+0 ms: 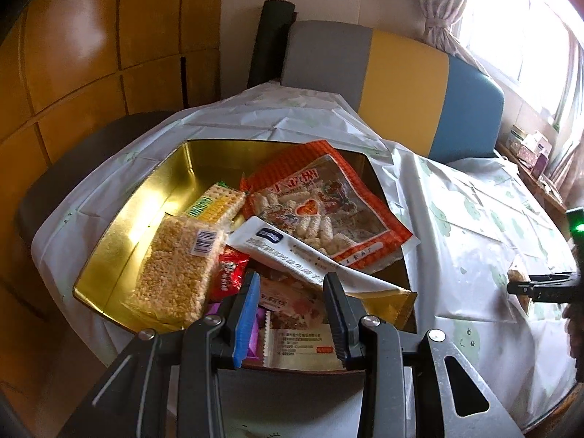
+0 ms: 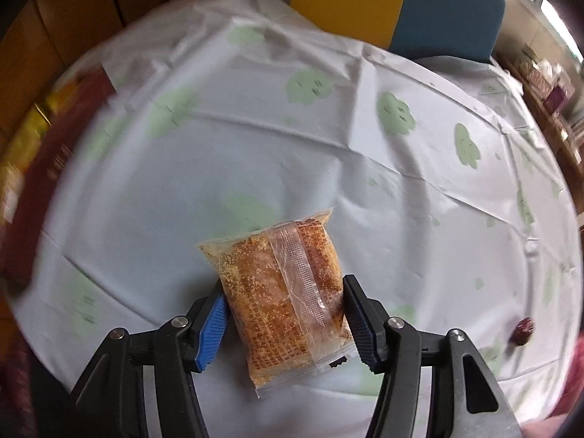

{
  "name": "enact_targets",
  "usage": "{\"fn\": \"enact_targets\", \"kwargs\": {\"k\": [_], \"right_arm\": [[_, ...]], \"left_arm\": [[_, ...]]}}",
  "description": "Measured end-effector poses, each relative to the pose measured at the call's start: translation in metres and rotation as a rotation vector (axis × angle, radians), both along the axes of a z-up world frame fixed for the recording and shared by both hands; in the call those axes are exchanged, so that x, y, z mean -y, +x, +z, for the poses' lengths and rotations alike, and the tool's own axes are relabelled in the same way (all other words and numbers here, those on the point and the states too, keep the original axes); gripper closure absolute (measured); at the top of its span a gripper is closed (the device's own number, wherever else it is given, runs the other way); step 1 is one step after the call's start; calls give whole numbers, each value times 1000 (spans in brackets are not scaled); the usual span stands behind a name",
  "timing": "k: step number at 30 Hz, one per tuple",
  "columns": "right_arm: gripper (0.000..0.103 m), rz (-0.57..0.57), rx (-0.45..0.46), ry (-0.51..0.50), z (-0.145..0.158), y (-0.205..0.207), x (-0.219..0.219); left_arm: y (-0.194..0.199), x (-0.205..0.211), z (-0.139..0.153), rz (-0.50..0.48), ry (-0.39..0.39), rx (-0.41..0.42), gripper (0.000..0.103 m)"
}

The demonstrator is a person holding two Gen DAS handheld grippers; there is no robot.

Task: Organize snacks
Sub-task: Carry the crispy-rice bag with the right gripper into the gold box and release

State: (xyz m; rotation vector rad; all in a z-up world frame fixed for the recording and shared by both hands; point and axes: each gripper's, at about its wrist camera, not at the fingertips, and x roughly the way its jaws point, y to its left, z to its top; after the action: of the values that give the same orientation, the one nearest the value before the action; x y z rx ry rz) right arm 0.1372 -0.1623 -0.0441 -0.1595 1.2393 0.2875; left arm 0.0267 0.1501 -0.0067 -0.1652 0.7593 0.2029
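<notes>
- While your right hand-held gripper (image 2: 285, 323) pointed down at the tabletop (image 2: 419, 219), its jaws pressed both sides of the sesame snack packet (image 2: 288, 303), which lay flat near the tabletop's near edge.
- Your left hand-held gripper (image 1: 292, 314) hung partly open and empty above the gold tin (image 1: 120, 241) of snacks at the tabletop's left side.

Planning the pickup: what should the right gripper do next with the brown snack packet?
Probably finish closing. The right gripper straddles the brown snack packet on the tablecloth, pads at its sides; then carry it to the gold tin.
</notes>
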Motion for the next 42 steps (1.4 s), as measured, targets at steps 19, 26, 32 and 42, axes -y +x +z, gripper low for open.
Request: {"fn": "enact_targets", "kwargs": {"k": [19,26,32,42], "right_arm": [[43,366,100,299,89,-8,-233],[42,388,52,258,57,4,-288],[42,409,76,234,46,-6,-289],[52,408,116,208,41,-15,-274]], "left_arm": [[-10,-54,6,165,-24,26,63],[-10,-63,1,188,-41,14,60],[-8,-64,-2,198,-40,9,60],[-8,-59,-2,198,-15,12,52]]}}
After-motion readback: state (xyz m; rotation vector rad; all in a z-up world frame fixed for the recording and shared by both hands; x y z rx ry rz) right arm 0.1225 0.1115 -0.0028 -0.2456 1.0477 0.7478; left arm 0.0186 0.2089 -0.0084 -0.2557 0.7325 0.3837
